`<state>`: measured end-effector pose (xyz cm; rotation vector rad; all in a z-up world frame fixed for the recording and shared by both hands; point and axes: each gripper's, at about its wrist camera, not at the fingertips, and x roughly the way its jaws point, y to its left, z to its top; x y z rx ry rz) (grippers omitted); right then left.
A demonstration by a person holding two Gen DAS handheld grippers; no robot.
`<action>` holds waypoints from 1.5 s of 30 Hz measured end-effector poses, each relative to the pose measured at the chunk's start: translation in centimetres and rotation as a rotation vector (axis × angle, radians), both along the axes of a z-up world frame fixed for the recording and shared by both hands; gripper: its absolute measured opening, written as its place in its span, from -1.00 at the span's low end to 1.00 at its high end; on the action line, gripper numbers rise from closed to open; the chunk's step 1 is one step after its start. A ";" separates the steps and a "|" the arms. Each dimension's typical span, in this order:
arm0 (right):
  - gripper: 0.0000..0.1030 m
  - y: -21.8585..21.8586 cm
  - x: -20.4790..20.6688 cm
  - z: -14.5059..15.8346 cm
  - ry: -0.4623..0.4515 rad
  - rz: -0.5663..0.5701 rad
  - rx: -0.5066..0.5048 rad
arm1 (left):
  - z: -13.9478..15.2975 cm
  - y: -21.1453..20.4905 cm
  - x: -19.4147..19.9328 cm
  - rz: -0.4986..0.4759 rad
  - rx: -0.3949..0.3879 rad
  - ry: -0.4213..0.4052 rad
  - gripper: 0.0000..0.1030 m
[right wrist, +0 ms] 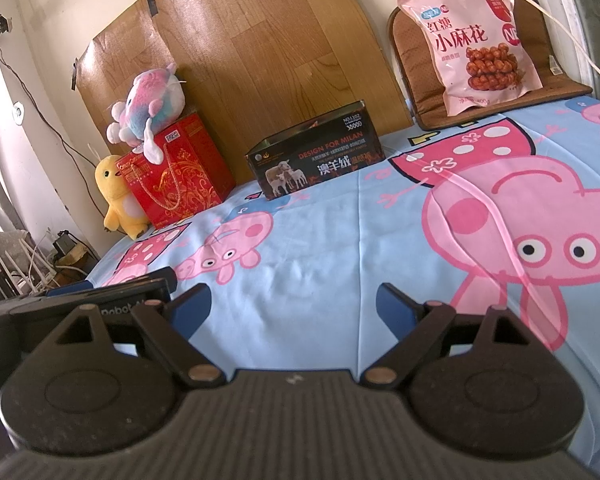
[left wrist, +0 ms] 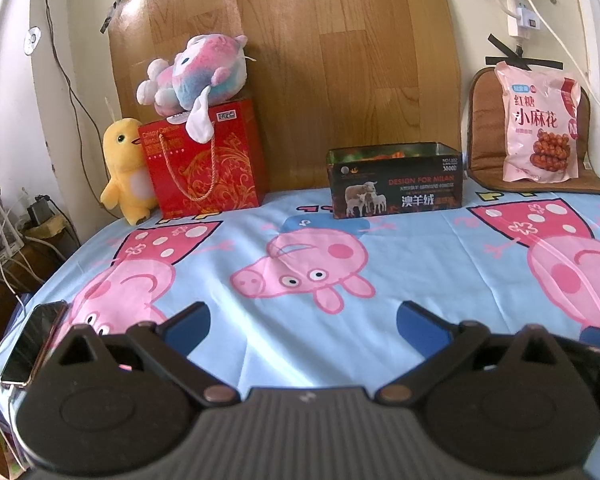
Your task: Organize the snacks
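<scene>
A pink snack bag (left wrist: 538,124) leans on a brown cushion (left wrist: 484,128) at the back right; it also shows in the right wrist view (right wrist: 476,44). A dark open box (left wrist: 396,182) printed with sheep stands at the back middle, colourful things inside; it also shows in the right wrist view (right wrist: 320,152). My left gripper (left wrist: 303,320) is open and empty, low over the cartoon-pig sheet (left wrist: 300,248), far from the box. My right gripper (right wrist: 294,304) is open and empty too. The left gripper's body (right wrist: 100,292) shows at the right view's left edge.
A red gift bag (left wrist: 204,164) with a pastel plush toy (left wrist: 196,76) on top and a yellow plush chick (left wrist: 126,168) stand at the back left. A phone (left wrist: 32,344) lies at the sheet's left edge. Cables and a router sit beyond that edge.
</scene>
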<state>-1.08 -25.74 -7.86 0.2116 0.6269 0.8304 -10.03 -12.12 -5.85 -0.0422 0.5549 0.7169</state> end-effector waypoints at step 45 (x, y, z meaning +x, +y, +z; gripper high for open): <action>0.78 2.8 10.4 1.5 -0.092 -0.041 -0.130 | 0.1 5.4 12.5 -0.124 -0.168 0.095 0.99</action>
